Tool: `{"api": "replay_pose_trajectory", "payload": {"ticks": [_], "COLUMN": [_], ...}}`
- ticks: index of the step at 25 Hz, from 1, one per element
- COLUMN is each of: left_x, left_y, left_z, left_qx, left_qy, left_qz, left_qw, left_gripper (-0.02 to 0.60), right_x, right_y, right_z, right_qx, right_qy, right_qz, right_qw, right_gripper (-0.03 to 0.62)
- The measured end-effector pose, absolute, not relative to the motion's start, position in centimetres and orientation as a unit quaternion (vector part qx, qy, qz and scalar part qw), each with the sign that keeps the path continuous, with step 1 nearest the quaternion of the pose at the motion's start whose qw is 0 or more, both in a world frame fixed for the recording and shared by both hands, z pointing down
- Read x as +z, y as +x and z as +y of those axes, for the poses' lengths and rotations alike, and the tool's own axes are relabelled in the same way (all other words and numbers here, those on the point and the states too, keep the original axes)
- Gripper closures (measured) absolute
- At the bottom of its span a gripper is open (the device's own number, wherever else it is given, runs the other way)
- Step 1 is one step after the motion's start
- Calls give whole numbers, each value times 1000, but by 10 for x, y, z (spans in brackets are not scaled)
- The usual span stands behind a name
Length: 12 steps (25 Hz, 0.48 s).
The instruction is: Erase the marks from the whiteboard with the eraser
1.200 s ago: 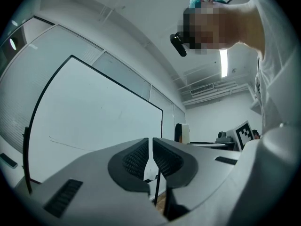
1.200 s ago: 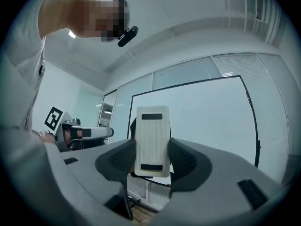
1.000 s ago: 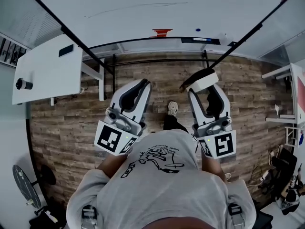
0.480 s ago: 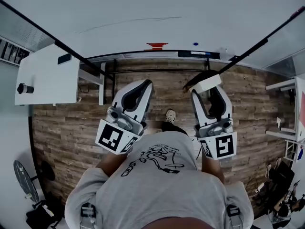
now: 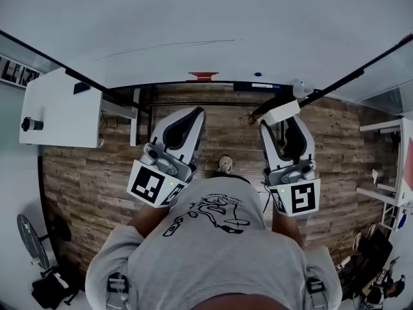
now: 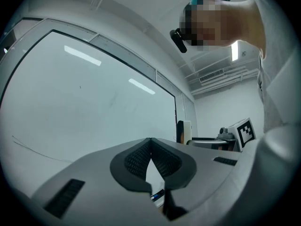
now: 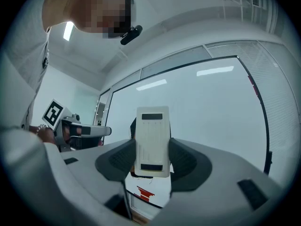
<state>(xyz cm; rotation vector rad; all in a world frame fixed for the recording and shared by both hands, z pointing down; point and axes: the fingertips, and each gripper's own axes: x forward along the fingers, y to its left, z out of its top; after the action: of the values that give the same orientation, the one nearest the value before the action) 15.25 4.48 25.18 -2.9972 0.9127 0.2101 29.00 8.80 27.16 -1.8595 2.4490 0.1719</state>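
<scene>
1. Head view: you face the whiteboard (image 5: 206, 18), with a faint pen line (image 5: 161, 46) across it. Your L gripper (image 5: 195, 113) & R gripper (image 5: 279, 116) are held side by side above the wood floor (image 5: 84, 173).
2. Left gripper view: L jaws meet at the tips, nothing between.
3. Right gripper view: R jaws clamp the white eraser (image 7: 152, 142) upright, w/ the board behind it.

A person in a grey shirt (image 5: 213, 257) looks down at 2 claws above a wooden floor (image 5: 84, 173). The right claw (image 5: 279, 123) pinches a white eraser (image 5: 281, 111) near the bottom edge of the whiteboard (image 5: 206, 11). The left claw (image 5: 193, 113) is empty, with its tips touching. A long thin line (image 5: 168, 46) runs across the whiteboard.
</scene>
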Motion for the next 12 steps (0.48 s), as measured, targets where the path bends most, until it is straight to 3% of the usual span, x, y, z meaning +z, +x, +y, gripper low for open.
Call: {"api": "replay_pose_trajectory", "payload": {"ticks": [12], "left_x": [265], "left_y": [182], "left_z": [12], "left_qx": [71], "left_qy": [-950], "left_qz": [304], "left_qw": [-6], "left_gripper": [560], "right_x": [274], "right_y": [312], "right_z": [39], "right_qx": [90], "right_qy": [-597], "right_qz": [797], "right_qw": [5], "right_gripper": [369]}}
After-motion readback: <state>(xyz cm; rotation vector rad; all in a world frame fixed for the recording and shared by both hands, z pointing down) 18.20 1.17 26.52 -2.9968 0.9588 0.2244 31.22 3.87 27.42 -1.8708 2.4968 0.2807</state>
